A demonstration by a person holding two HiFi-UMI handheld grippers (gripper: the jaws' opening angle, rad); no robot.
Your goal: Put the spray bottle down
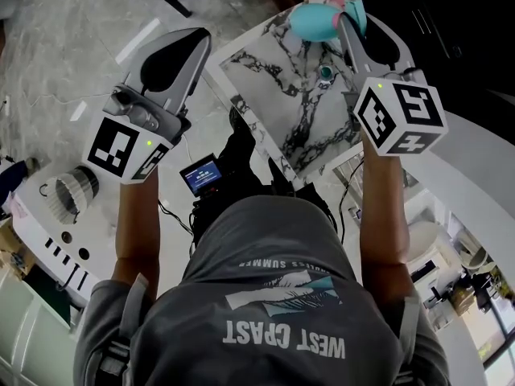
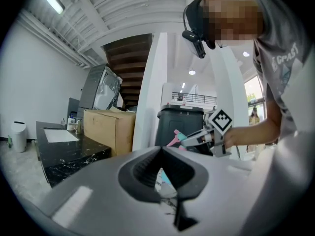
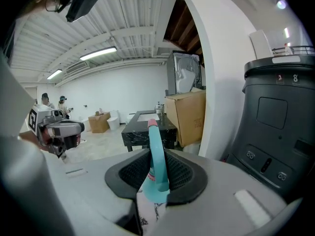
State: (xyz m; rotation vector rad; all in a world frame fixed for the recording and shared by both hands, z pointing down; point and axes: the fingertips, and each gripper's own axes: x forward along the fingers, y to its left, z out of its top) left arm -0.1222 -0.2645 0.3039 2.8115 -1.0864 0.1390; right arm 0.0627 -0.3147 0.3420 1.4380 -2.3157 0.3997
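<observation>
The spray bottle is teal with pink parts and hangs above the far edge of the marble table. My right gripper is shut on it. In the right gripper view a teal part of the bottle with a pink tip stands up between the jaws of the right gripper. The left gripper view shows the bottle sticking out of the right gripper. My left gripper hovers left of the table over the floor, jaws nearly together and holding nothing.
A small teal object stands on the marble table. A white stand with a round wire item is at lower left. Farther off are a black marble counter, a cardboard box and a dark bin.
</observation>
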